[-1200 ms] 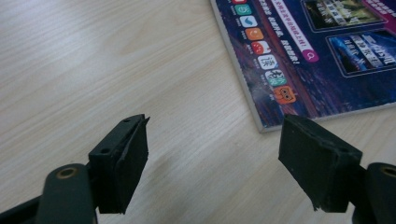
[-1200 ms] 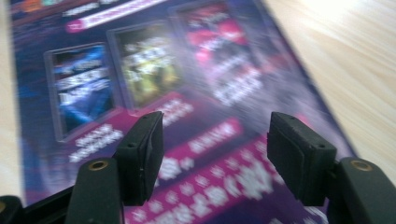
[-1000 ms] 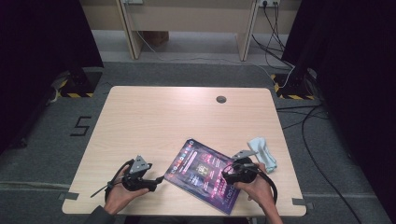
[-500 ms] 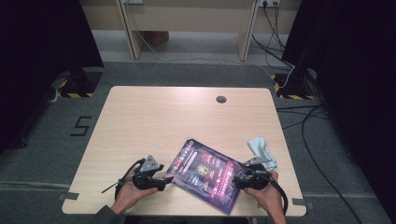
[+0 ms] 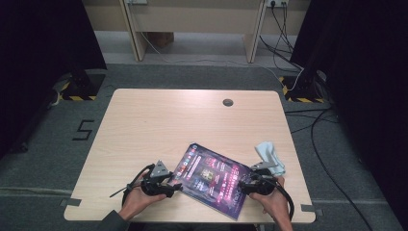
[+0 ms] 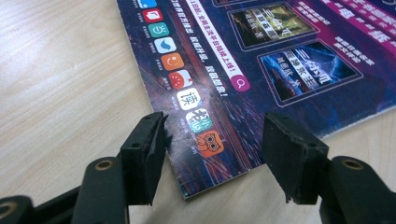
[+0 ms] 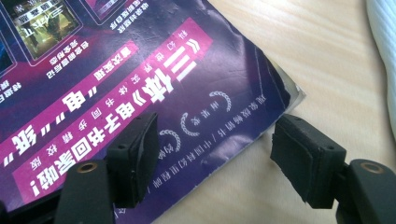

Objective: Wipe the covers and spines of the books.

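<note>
Magazine (image 5: 211,179) lies flat, askew, at the table's (image 5: 159,125) near edge. Left gripper (image 5: 169,186) straddles its near-left corner, jaws just closing, not yet touching; right gripper (image 5: 244,187) gapes over the near-right corner — nothing held. Best to slide a pad under each corner before pinching, both sides evenly.

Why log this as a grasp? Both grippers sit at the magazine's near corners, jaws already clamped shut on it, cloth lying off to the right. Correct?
Not clamped. The left gripper and right gripper views show open jaws straddling the magazine corners, pads not pressing; the left's have just been closing. The cloth does lie right.
</note>
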Demonstrator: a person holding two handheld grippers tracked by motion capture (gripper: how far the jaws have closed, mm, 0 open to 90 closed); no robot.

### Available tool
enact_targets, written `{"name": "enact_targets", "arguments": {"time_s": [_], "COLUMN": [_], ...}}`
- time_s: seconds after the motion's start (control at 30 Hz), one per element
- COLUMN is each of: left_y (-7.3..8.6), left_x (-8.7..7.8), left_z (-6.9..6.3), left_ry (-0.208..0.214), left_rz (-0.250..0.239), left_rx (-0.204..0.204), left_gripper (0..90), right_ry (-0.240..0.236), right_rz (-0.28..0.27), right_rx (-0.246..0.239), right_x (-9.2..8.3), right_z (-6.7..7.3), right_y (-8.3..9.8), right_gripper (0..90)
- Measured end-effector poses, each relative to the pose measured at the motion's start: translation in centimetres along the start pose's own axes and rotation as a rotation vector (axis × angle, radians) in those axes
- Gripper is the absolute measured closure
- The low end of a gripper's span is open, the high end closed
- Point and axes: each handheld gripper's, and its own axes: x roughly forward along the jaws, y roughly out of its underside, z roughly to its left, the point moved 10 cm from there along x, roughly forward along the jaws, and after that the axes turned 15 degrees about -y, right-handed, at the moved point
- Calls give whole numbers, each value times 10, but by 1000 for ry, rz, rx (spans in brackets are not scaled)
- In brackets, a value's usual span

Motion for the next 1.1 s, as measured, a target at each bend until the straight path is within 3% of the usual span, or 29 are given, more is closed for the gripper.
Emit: {"name": "enact_targets", "arguments": {"time_s": [0.07,0.17,0.27,0.43,0.6,0.7,0.8,1.0,1.1], "left_y": [3,8,12,17,19,18,13,-3,-11], "left_x": [-3,-10,-15,-22,-28,-31,-30,-14,-4], "left_z": [-1,-8,-14,-33,-51,-59,-54,-20,-8], "left_ry": [-4,-8,-5,6,56,88,104,11,-24], "left_rz": [12,32,49,64,61,56,35,0,-5], "left_rx": [10,58,71,122,125,115,56,9,19], "left_gripper": [397,381,368,319,320,342,383,384,393], "right_ry": [-1,-9,-14,39,89,85,44,-6,-29], "right_rz": [9,-2,-11,-24,-50,-62,-35,-19,0], "right_rx": [-17,-26,-20,-37,-48,-51,-14,-24,-10], "right_x": [3,8,13,21,31,34,31,17,15], "right_z": [-1,-4,-10,-20,-30,-34,-32,-12,-2], "right_y": [-6,-13,-23,-41,-60,-66,-60,-40,-28], "right_gripper": [328,358,359,378,383,386,370,370,357]}}
